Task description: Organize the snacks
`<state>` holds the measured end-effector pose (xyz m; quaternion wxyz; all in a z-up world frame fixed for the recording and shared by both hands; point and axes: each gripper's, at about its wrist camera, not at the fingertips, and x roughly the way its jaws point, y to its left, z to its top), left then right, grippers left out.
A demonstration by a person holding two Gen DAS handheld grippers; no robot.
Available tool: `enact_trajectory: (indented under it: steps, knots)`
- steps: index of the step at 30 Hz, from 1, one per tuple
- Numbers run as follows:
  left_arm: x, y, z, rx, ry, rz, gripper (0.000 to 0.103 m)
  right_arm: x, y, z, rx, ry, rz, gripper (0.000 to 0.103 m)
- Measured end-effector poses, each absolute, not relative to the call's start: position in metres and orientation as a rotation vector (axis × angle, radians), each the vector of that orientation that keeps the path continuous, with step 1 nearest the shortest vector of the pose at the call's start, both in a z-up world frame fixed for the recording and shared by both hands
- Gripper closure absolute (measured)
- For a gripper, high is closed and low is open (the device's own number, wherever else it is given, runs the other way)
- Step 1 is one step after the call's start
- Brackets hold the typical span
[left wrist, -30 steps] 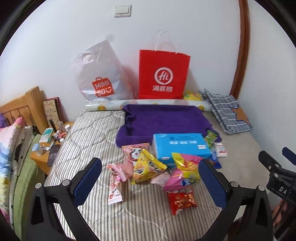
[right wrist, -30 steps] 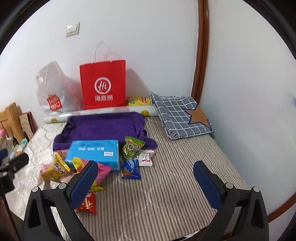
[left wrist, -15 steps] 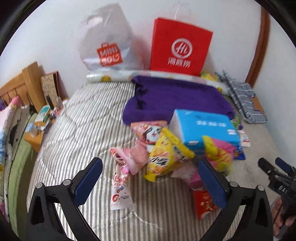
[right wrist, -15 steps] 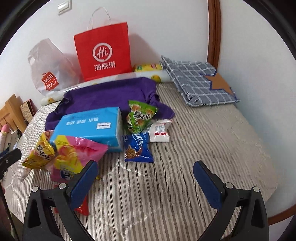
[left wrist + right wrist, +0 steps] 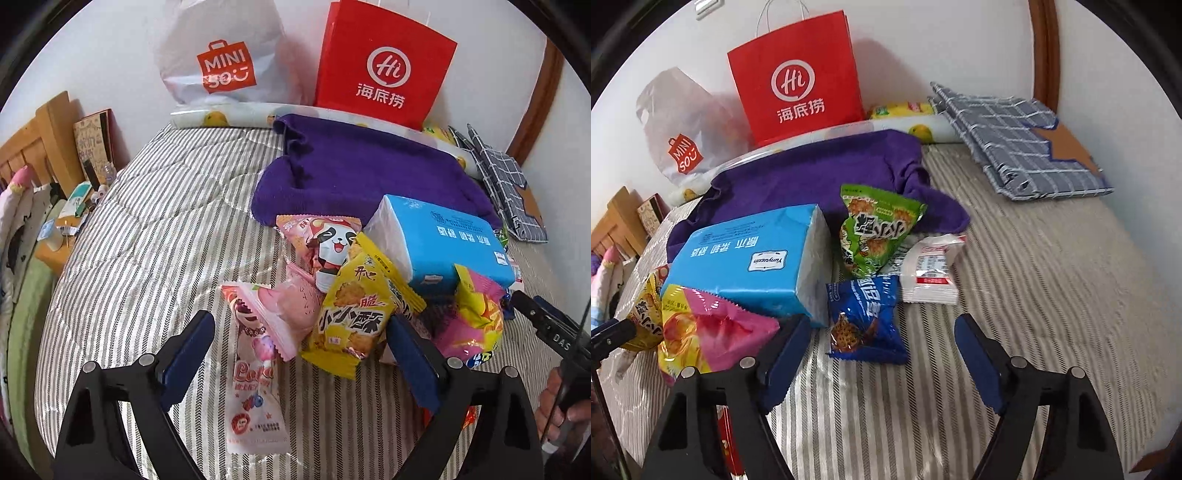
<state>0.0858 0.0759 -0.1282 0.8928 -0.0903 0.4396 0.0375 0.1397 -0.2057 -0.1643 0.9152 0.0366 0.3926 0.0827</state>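
Snacks heaped mid-bed beside the tissue pack: left gripper jaws spread and closing, pink lolly packet between them untouched; right gripper jaws spread, closing, the blue cookie bag just ahead, not pinched.
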Motion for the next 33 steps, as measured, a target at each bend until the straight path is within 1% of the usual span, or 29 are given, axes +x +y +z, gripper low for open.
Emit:
enact_trajectory:
  steps: [2, 5, 15, 16, 17, 18, 20, 21, 24, 25, 26, 27, 28, 33]
  knots:
    - [0.087, 0.075, -0.126, -0.170, 0.901, 0.052, 0.009, 0.147, -0.203, -0.170, 0.056, 0.821, 0.166, 0.028]
    - [0.089, 0.072, -0.125, -0.141, 0.891, 0.028, 0.009, 0.156, -0.203, -0.178, 0.044, 0.844, 0.167, 0.036]
    - [0.105, 0.050, -0.139, -0.098, 0.944, -0.053, 0.009, 0.169, -0.195, -0.189, -0.007, 0.850, 0.174, 0.037]
    - [0.107, 0.048, -0.140, -0.090, 0.945, -0.043, 0.010, 0.168, -0.194, -0.190, -0.016, 0.849, 0.177, 0.038]
    - [0.108, 0.047, -0.140, -0.082, 0.945, -0.038, 0.011, 0.168, -0.194, -0.190, -0.025, 0.846, 0.178, 0.043]
    - [0.108, 0.046, -0.140, -0.069, 0.944, -0.032, 0.014, 0.167, -0.193, -0.190, -0.036, 0.841, 0.179, 0.046]
    - [0.108, 0.045, -0.138, -0.049, 0.938, -0.024, 0.019, 0.165, -0.192, -0.190, -0.049, 0.837, 0.176, 0.059]
    - [0.106, 0.045, -0.138, -0.043, 0.935, -0.023, 0.025, 0.164, -0.192, -0.189, -0.050, 0.838, 0.180, 0.060]
    - [0.102, 0.047, -0.134, -0.024, 0.916, -0.013, 0.039, 0.161, -0.192, -0.187, -0.038, 0.841, 0.196, 0.062]
    - [0.100, 0.048, -0.132, -0.026, 0.910, -0.019, 0.041, 0.158, -0.192, -0.185, -0.039, 0.835, 0.199, 0.062]
    - [0.098, 0.050, -0.131, -0.030, 0.904, -0.022, 0.046, 0.155, -0.191, -0.182, -0.045, 0.827, 0.197, 0.062]
    - [0.097, 0.051, -0.129, -0.038, 0.898, -0.027, 0.057, 0.150, -0.191, -0.179, -0.051, 0.816, 0.197, 0.062]
    - [0.096, 0.054, -0.127, -0.054, 0.900, -0.043, 0.063, 0.148, -0.191, -0.176, -0.053, 0.808, 0.198, 0.062]
    - [0.091, 0.060, -0.121, -0.092, 0.886, -0.068, 0.074, 0.134, -0.192, -0.160, -0.049, 0.776, 0.189, 0.062]
